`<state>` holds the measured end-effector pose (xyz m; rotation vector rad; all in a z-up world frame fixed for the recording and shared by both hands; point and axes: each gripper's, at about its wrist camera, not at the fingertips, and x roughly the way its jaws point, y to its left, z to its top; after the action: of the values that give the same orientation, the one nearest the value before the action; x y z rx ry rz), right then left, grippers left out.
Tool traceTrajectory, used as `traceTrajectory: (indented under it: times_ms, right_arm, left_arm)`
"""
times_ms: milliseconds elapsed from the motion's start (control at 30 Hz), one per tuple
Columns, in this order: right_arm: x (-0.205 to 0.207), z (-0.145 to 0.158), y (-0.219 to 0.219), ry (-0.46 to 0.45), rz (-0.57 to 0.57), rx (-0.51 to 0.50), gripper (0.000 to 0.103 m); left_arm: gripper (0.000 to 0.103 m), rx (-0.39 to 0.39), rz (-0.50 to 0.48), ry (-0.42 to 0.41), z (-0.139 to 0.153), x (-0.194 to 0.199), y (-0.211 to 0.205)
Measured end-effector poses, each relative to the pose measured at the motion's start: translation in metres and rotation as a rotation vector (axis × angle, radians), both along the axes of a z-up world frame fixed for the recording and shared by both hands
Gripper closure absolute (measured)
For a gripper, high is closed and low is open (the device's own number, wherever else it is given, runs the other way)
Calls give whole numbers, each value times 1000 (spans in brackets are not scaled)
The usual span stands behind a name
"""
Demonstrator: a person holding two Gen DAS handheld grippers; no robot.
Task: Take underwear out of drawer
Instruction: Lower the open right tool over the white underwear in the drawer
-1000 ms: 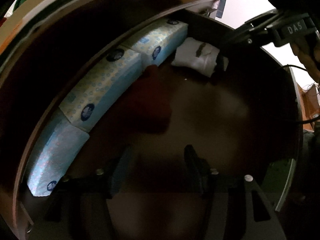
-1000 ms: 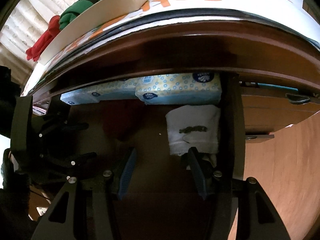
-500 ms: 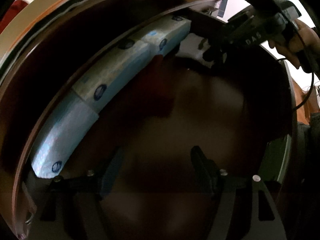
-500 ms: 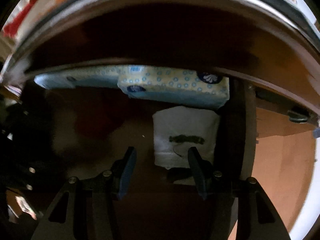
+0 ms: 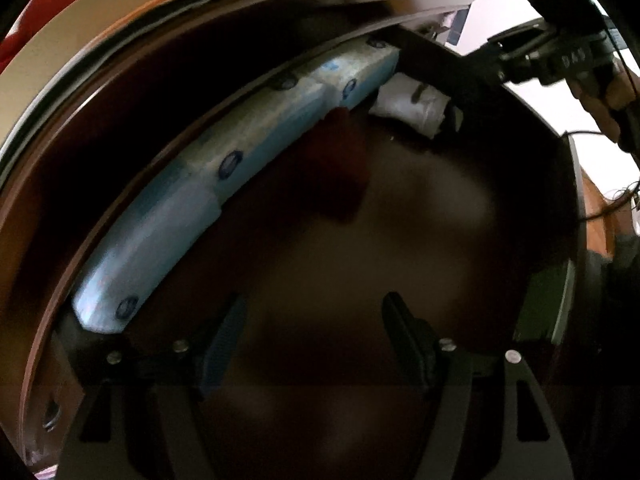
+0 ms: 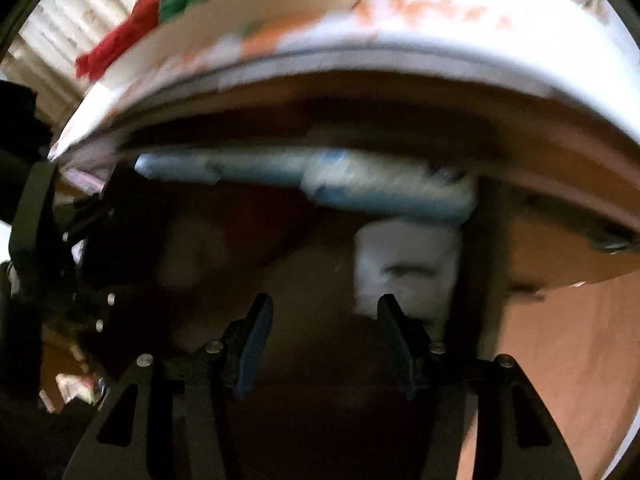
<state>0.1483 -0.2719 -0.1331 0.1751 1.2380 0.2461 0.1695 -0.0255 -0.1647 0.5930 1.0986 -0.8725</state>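
Observation:
A folded white underwear (image 6: 404, 264) lies in the right back corner of the dark brown drawer (image 6: 312, 280), against the drawer's right wall; it also shows in the left wrist view (image 5: 412, 110). A dark red garment (image 5: 340, 160) lies on the drawer floor left of it. My right gripper (image 6: 324, 320) is open and empty, its right finger just in front of the white underwear. My left gripper (image 5: 312, 320) is open and empty over the drawer floor, well short of both garments. The right gripper's body (image 5: 560, 60) shows above the drawer's right wall.
Several blue-and-white tissue packs (image 5: 240, 160) line the drawer's back wall (image 6: 360, 188). The cabinet top overhangs the drawer, with a white cardboard box (image 6: 400, 20) and red and green clothes (image 6: 160, 20) on it. A wooden panel (image 6: 580, 320) stands to the right.
My right gripper has pulled back and risen from the white underwear, and its view is blurred with motion. My left gripper has shifted slightly; both stay open.

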Motion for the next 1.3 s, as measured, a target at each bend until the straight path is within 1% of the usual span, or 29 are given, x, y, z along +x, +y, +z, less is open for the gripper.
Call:
traceTrajectory:
  times_ms: [67,100,167,200,233,267,300,333,367,433,500,533,600,633,667,733,800,867,933,1033,1100,1133,1200,1300]
  right_arm:
    - [10,-2,-7,12,-20,20,45]
    - [14,-6,-6,15,-26,-9,45]
    - [20,-12,2,-7,-29,-102,45]
    - [23,-16,7,-10,-22,-160,47]
    - [26,-21,11,-7,-3,-194,47]
    - [26,-23,19,-7,15,-224,49]
    - [29,-30,25,0,40,-274,60]
    - [32,-38,27,21,53,-304,65]
    - [33,-49,25,70,51,-283,68]
    - [36,-73,15,192,27,-129,68]
    - [33,-73,11,187,35,-87,68]
    - [31,-73,9,206,36,-36,68]
    - [19,-76,4,275,58,121,68]
    - [13,-74,2,278,69,133,68]
    - [7,-65,2,246,77,133,68]
    - [0,-42,-5,141,67,120,68]
    - [-8,-17,-17,42,28,100,68]
    - [-16,0,-25,-5,5,113,68]
    - [-23,8,-31,-18,0,125,68]
    - [-35,10,-38,-20,-9,113,68]
    - [-38,4,-43,-22,-17,121,68]
    - [-25,1,-35,-22,-22,127,68]
    - [-33,0,-42,-24,-36,142,68]
    - [-36,2,-50,-29,-54,153,68]
  left_arm:
    - [32,-5,-20,-13,3,-6,-8]
    - [32,-6,-31,-17,3,-7,-15]
    - [32,-3,-52,-27,1,-9,-26]
    - [32,0,-61,-34,1,-11,-30]
    - [32,8,-68,-46,0,-12,-34]
    - [32,20,-72,-58,-2,-13,-37]
    - [32,31,-77,-71,-4,-14,-41]
    - [32,41,-82,-84,-5,-16,-42]
    - [32,48,-91,-93,-6,-17,-44]
    - [32,48,-112,-102,-5,-20,-43]
    - [32,40,-125,-107,-5,-22,-45]
    - [32,39,-129,-105,-5,-22,-46]
    - [32,39,-134,-105,-7,-21,-52]
    - [32,37,-139,-110,-7,-20,-55]
    - [32,36,-143,-115,-7,-20,-57]
    - [32,34,-158,-137,-7,-20,-65]
    - [32,32,-171,-162,0,-21,-66]
    - [32,19,-174,-178,0,-19,-76]
    - [32,10,-175,-202,-3,-16,-89]
    - [32,34,-192,-217,-11,-15,-104]
    - [32,45,-194,-213,-19,-13,-113]
    - [32,54,-192,-212,-24,-12,-117]
    - [32,66,-191,-217,-31,-10,-120]
    - [30,98,-157,-208,-40,-4,-123]
